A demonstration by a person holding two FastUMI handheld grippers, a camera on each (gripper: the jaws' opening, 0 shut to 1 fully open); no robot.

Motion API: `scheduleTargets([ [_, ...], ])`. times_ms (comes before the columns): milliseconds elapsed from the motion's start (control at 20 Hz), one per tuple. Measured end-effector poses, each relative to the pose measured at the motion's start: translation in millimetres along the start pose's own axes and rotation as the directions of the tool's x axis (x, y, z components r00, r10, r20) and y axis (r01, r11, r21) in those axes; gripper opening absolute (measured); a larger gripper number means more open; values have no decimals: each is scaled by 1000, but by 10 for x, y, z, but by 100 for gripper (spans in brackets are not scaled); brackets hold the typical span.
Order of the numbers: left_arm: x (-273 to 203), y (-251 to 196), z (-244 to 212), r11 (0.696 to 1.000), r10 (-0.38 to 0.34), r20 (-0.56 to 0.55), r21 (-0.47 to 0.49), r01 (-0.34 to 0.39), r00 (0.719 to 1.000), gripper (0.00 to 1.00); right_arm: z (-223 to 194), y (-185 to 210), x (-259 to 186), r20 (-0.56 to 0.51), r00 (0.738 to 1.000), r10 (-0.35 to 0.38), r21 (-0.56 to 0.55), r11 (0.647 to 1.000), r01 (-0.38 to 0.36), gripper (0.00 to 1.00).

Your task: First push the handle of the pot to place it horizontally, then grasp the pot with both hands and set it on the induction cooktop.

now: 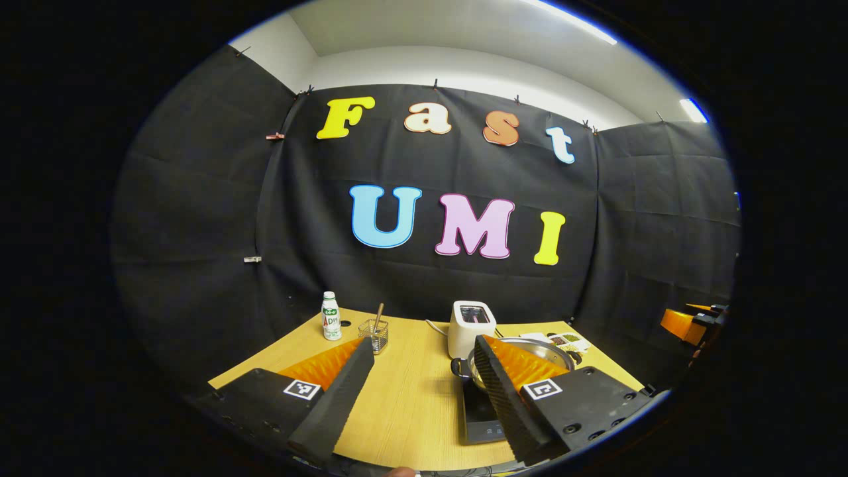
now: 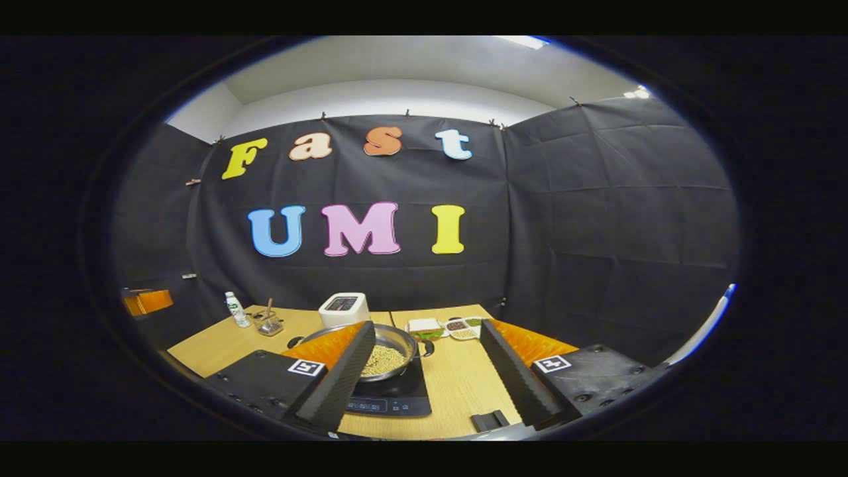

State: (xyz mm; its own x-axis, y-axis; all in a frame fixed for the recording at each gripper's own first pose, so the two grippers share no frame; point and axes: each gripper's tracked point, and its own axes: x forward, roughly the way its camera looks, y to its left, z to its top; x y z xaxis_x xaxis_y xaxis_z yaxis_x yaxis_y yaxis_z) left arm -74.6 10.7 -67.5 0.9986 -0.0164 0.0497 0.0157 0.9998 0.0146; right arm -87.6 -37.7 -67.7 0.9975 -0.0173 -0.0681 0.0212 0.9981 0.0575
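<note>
No readable text, bottle (image 1: pixel 330 316) label too small

Wooden table (image 2: pixel 457 384) carries induction cooktop (image 2: pixel 397 394), toaster (image 2: pixel 344 309), bottle (image 2: pixel 232 310), wire basket (image 2: pixel 268 324), divided dish (image 2: pixel 462 326).

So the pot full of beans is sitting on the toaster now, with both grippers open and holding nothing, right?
Not quite. The pot of beans sits on the induction cooktop, not the toaster, which stands behind it on the table; the right gripper view shows this. The rest holds: left gripper and right gripper are open and hold nothing.
</note>
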Motion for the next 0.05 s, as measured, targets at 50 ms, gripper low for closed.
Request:
scheduleTargets([
  [50, 11, -19, -21, 1000, 3, -6, 5, -3, 1000, 95, -34, -17, -2, -9, 1000, -2, 2, 1000, 2, 98],
])
